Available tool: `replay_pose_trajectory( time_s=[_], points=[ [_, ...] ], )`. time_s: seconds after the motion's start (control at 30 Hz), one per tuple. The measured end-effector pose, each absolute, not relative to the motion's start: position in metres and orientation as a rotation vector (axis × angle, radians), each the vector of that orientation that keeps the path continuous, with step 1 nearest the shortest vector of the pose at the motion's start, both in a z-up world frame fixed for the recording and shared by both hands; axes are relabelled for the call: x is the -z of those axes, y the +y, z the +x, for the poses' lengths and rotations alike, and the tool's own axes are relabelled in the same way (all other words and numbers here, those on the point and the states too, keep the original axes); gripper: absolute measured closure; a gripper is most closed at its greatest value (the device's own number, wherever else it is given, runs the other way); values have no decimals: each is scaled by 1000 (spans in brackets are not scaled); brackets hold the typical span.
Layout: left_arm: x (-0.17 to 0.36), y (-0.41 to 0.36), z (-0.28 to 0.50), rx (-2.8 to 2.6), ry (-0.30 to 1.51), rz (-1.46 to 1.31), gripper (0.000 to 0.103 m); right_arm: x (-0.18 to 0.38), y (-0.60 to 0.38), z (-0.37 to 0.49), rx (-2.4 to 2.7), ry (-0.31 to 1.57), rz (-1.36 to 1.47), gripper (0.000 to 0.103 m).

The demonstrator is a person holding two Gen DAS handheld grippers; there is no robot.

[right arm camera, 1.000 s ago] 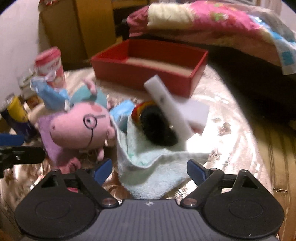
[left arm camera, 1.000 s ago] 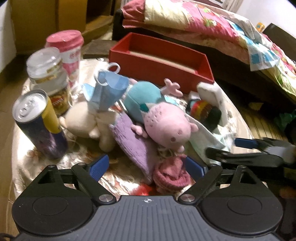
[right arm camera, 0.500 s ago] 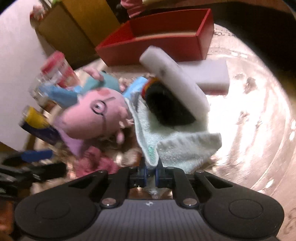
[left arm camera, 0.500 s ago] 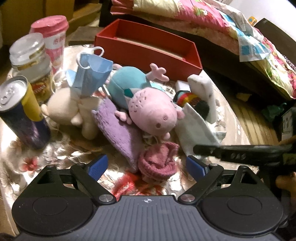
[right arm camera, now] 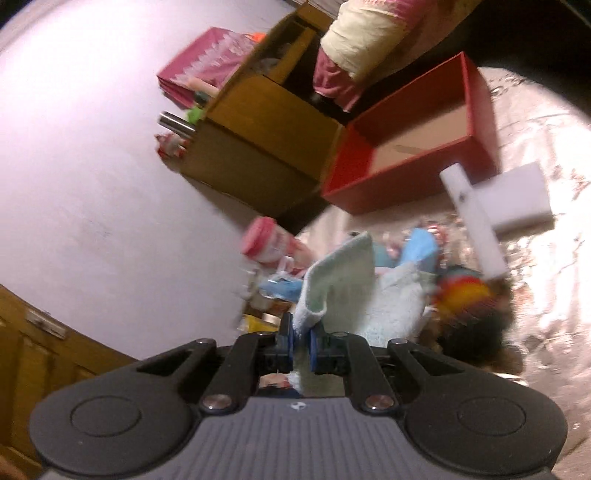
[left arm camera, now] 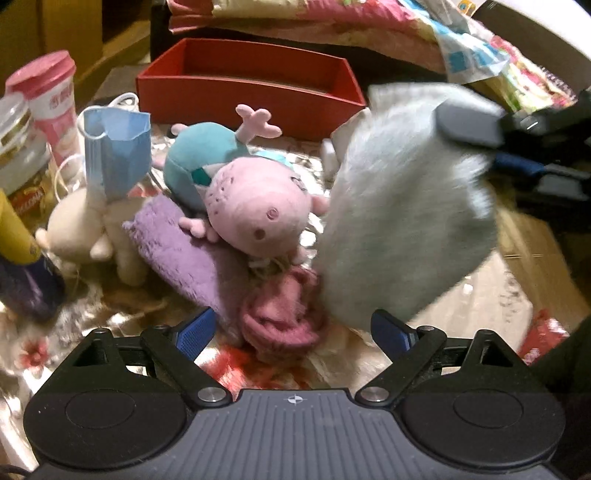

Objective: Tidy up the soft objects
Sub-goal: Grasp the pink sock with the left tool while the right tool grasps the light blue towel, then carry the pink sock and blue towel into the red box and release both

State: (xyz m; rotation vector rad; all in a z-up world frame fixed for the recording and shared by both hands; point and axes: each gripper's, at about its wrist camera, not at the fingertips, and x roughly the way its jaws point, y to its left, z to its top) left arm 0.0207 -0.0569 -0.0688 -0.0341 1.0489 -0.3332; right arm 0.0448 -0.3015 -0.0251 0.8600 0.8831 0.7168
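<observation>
A pale green towel [right arm camera: 354,295] hangs lifted off the table, its edge pinched in my right gripper [right arm camera: 302,339], which is shut on it and rolled sideways. In the left wrist view the towel [left arm camera: 406,214] is a blurred sheet at the right, under the right gripper [left arm camera: 487,144]. My left gripper [left arm camera: 291,328] is open low over the table, with a rolled pink sock [left arm camera: 284,317] between its fingers, untouched. Behind it lie a pink pig plush [left arm camera: 255,210], a purple cloth [left arm camera: 184,247], a cream plush [left arm camera: 85,229] and a blue face mask [left arm camera: 114,155]. The red box [left arm camera: 251,85] [right arm camera: 417,147] holds nothing.
A pink-lidded cup [left arm camera: 48,96], a jar [left arm camera: 18,147] and a can [left arm camera: 22,266] stand at the table's left. White foam blocks [right arm camera: 509,199] and a rainbow-and-black soft thing [right arm camera: 465,295] lie by the box. A bed with a quilt [left arm camera: 332,18] is behind.
My right gripper shut on the towel's edge, then lifted it and rolled sideways; the towel now hangs across the left view. My left gripper came down closer to the pink sock.
</observation>
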Motion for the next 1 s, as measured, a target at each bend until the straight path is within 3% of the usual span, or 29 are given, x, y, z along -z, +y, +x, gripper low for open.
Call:
replay_pose_trajectory(
  time_s=[0.17,0.33,0.43,1.0],
  points=[
    [83,-68,35,302,1086,-19,18,20,-301,44,-729,878,867,103],
    [93,-73,37,294,1128,19,44,29,-303,46,-709,884,875,103],
    [89,-70,36,287,1142,1,53,27,-305,46,-710,868,882,103],
    [33,-27,10,281,1037,-149,59,14,-294,49,-737,827,892,103]
  ],
)
